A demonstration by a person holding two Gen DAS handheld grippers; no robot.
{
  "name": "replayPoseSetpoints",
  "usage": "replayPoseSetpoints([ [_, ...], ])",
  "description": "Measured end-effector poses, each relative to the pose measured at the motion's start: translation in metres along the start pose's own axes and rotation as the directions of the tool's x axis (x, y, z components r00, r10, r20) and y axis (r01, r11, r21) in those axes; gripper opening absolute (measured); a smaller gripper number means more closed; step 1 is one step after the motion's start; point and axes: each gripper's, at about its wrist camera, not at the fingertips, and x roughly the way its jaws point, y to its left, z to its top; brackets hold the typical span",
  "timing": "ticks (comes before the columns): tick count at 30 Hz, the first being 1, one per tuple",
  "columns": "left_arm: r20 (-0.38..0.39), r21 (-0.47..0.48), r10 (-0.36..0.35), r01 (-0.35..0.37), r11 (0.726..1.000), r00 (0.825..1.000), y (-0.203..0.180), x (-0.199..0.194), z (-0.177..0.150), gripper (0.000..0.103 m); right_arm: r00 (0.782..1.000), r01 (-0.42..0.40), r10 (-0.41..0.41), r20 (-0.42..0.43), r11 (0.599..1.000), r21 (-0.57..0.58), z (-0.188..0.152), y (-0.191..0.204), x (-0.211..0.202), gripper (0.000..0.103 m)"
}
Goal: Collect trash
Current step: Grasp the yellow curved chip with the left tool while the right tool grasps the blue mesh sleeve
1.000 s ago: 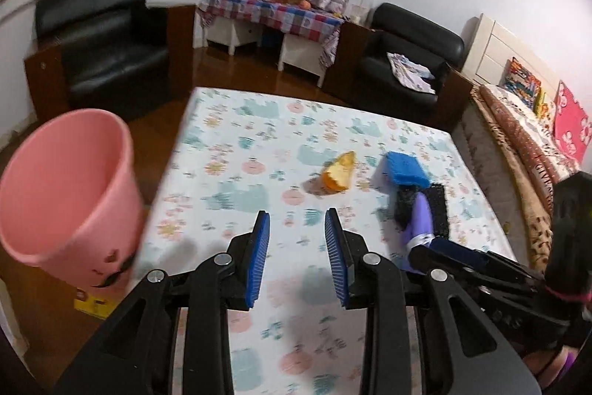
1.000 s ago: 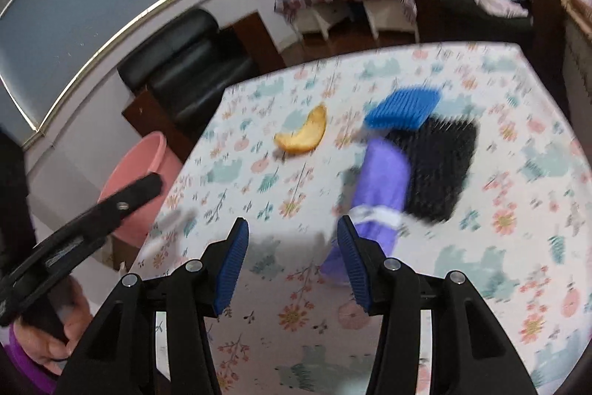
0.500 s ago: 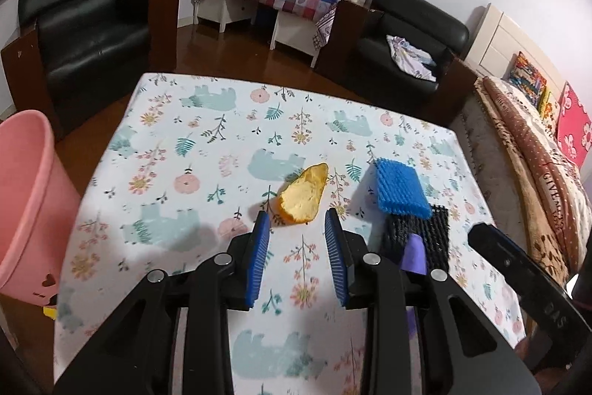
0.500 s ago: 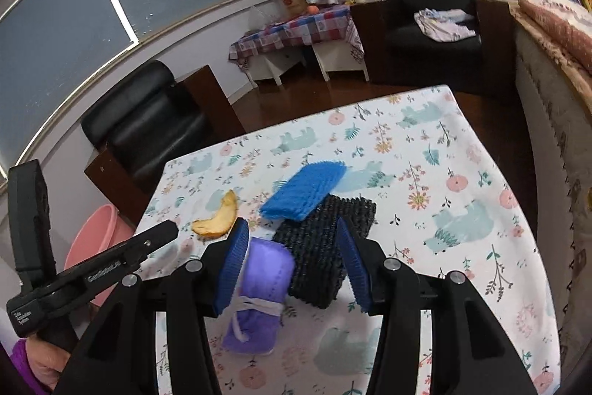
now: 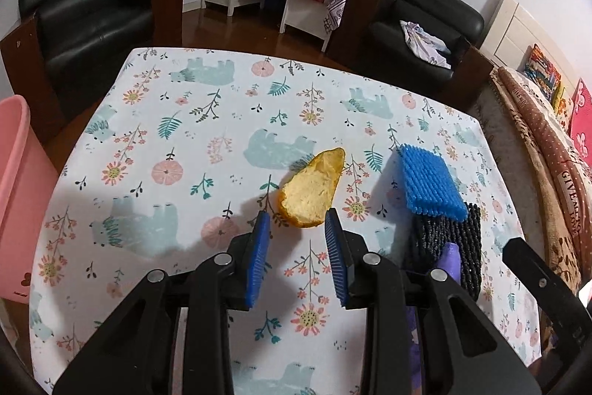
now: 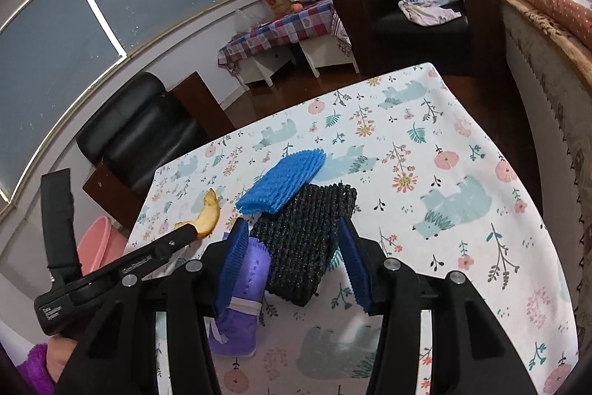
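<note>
Tablecloth [image 5: 192, 150]: matt printed cloth, smooth, bears and flowers. Peel [image 5: 312, 189]: rough, pithy, dull yellow inside. Blue foam net [image 5: 429, 184]: ribbed, matt, spongy; black foam net [image 6: 307, 247] same ribbing, slight sparkle. Purple roll [image 6: 244, 302]: soft cloth look, white band. Pink bin [image 5: 14, 195]: smooth plastic, faint sheen. Left gripper [image 5: 298, 248] and right gripper [image 6: 292, 258]: matt black plastic, ridged blue pads, metal screws. Armchairs [image 5: 88, 10]: glossy black leather. Floor [image 5: 229, 28]: polished wood.
</note>
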Motion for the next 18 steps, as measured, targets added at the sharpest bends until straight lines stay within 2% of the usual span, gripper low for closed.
replayPoseSetpoints([
  [3,0.016,0.009,0.023,-0.024,1.000,1.000,0.000,0.003,0.001,0.031,1.000,0.015,-0.015,0.003,1.000,-0.015,-0.001,0.003,-0.001,0.050],
  [4,0.020,0.012,0.025,-0.026,1.000,0.999,0.000,0.003,0.001,0.028,1.000,0.019,-0.019,0.001,1.000,-0.021,-0.002,0.005,-0.001,0.050],
  [8,0.049,0.050,0.038,-0.041,0.998,0.998,0.000,-0.001,0.000,0.006,1.000,0.030,-0.030,-0.006,0.999,-0.029,-0.002,0.007,0.001,0.050],
  [9,0.055,0.057,0.039,-0.042,0.997,0.998,0.000,-0.003,0.000,0.004,0.999,0.031,-0.031,-0.009,0.999,-0.030,-0.002,0.007,0.002,0.050],
  [13,0.099,0.075,0.031,-0.039,0.996,0.995,0.007,-0.021,-0.004,0.004,1.000,0.025,-0.025,-0.010,0.999,-0.037,-0.001,0.008,0.003,0.050],
  [18,0.113,0.065,0.019,-0.026,0.998,0.993,0.017,-0.036,-0.010,0.003,1.000,-0.002,0.001,-0.019,0.998,-0.067,0.012,0.020,0.011,0.050],
])
